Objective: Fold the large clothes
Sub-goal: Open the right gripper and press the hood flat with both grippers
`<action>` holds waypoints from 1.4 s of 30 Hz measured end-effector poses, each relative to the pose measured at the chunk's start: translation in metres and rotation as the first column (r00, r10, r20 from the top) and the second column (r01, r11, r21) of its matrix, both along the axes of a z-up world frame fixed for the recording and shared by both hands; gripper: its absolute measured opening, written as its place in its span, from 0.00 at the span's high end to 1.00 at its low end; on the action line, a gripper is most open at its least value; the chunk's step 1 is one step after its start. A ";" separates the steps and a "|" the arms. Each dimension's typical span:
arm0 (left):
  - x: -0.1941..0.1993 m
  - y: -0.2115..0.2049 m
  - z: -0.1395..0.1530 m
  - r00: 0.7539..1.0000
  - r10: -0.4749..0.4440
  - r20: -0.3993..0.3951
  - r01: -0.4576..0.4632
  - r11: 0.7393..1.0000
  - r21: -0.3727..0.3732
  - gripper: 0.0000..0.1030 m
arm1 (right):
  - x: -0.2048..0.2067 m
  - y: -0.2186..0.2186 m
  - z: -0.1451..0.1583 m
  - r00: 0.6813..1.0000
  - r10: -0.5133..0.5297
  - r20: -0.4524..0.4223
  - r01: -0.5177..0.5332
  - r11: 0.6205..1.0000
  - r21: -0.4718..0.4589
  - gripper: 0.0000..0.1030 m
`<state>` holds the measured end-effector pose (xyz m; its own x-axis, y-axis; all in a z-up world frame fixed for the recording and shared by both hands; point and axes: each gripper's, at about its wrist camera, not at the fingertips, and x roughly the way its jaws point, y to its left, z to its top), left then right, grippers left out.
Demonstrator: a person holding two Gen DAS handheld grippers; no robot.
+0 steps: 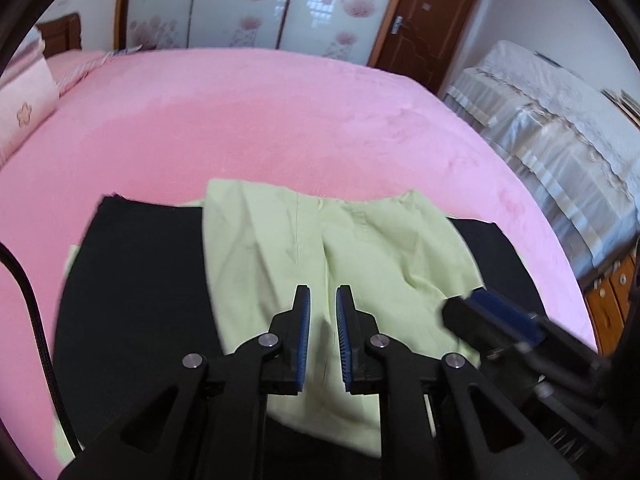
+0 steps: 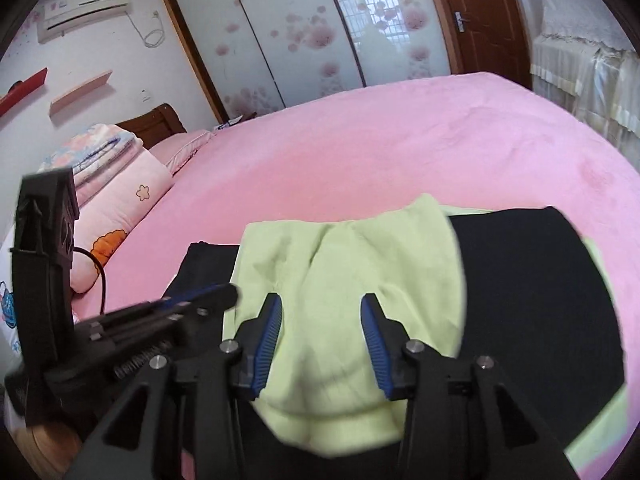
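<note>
**Soft green garment lies part-folded on the bed, both grippers hovering empty**

The light green garment [image 1: 304,248] lies on the near part of the pink bed [image 1: 280,120], spread over a black layer [image 1: 132,280] that shows on both sides of it; more green peeks out past the black at the left and right edges, so I cannot tell whether the black is a separate mat or part of the clothing. The fabric looks thin, light and limp, with soft creases and a rounded near edge in the right wrist view [image 2: 344,320]. I judge it will sag and slide rather than hold a shape, so a fold will need 2 holds at once, each pinching an edge or corner through both layers, not the middle of the panel. It is not fragile, though a shallow pinch may slip on the smooth cloth.

The left gripper [image 1: 322,312] points forward over the middle of the green cloth, its 2 blue-padded fingers [image 1: 305,320] a narrow gap apart with nothing between them. The right gripper [image 2: 320,320] sits over the near green edge with its fingers wide apart, also holding nothing. Each tool appears at the side of the other's view, so the 2 are close together, angled down toward the garment.
</note>
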<state>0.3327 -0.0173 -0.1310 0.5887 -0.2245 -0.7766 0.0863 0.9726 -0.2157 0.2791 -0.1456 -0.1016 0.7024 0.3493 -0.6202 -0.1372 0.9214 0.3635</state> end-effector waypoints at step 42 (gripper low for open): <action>-0.131 -0.011 0.083 1.000 0.026 -0.004 -0.025 0.982 0.187 0.57 | -0.130 -0.010 0.060 0.987 -0.157 -0.041 0.151 0.982 -0.111 0.73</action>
